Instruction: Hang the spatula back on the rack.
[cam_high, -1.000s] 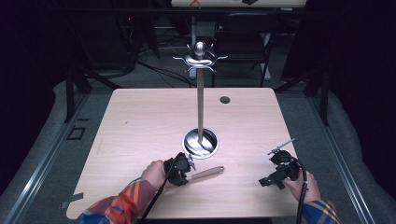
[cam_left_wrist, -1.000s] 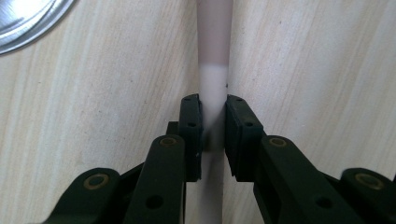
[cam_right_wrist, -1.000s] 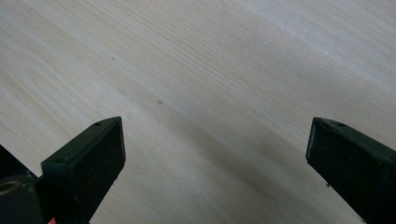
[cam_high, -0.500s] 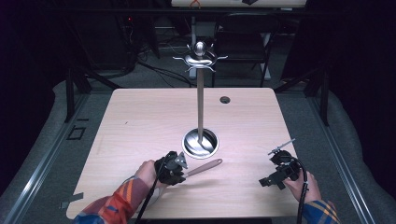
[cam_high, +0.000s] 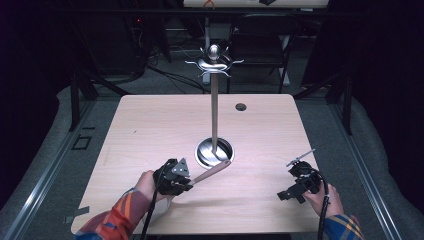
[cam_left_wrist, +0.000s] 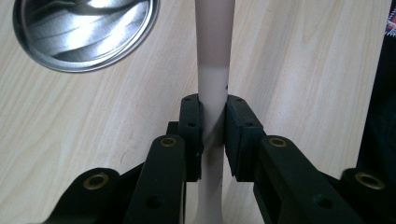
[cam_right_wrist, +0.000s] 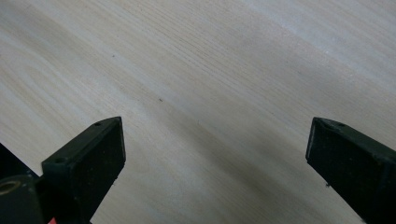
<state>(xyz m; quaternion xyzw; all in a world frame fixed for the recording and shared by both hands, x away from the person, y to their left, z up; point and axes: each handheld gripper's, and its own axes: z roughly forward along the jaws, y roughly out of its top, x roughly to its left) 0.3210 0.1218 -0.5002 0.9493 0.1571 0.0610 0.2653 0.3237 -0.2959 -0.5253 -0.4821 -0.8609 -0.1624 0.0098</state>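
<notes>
Your one standing obstacle is the metal stand (cam_high: 215, 100), whose tall pole rises from a round base (cam_high: 214, 152) at mid-tabletop (cam_high: 150, 130) and carries curved hooks at its top. The beige handle (cam_high: 210, 171) clamped in your left gripper (cam_high: 187, 181) slants across the near approach, its far end at the base rim. Your right gripper (cam_high: 295, 184), jaws wide apart, has bare wood around it.

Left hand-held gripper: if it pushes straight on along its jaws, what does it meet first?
Probably the stand's round metal base. The left hand-held gripper, shut on the beige stick, points that way; the stick's tip would likely arrive first.
</notes>
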